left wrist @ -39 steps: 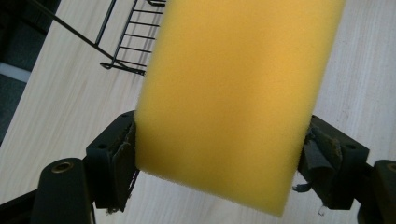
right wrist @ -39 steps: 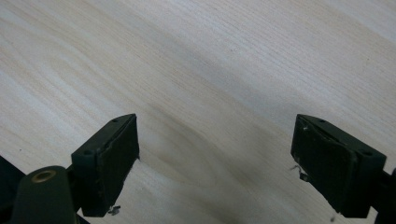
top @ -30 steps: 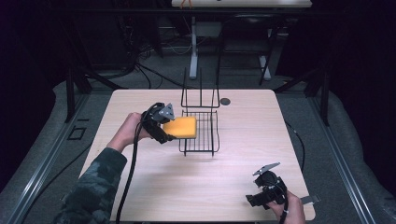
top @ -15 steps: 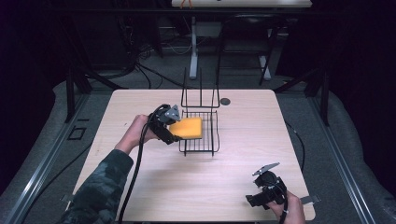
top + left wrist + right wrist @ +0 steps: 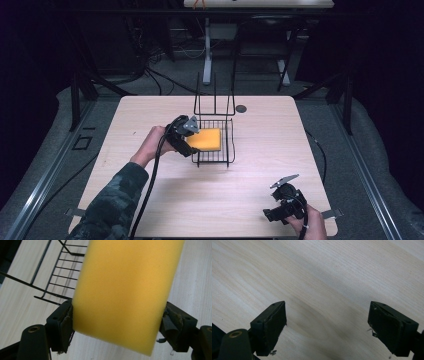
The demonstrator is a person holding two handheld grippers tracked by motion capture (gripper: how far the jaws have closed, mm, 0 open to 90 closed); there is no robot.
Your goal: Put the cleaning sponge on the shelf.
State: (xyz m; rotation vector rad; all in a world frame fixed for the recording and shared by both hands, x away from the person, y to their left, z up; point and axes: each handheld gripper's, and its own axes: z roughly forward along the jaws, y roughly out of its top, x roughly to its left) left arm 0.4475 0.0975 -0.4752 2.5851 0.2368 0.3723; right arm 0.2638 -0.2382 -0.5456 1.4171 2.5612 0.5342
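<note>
While the left gripper (image 5: 192, 141) clamps the yellow sponge (image 5: 205, 139) by its two long sides, the sponge lies nearly flat, its long axis running straight out from between the jaws toward the table's right. It sits over the floor of the black wire basket (image 5: 227, 150) near the middle of the wooden table (image 5: 260, 130), just ahead of the gripper. Well apart at the near right corner, the right gripper (image 5: 270, 215) hangs over bare wood with jaws spread and nothing between them
</note>
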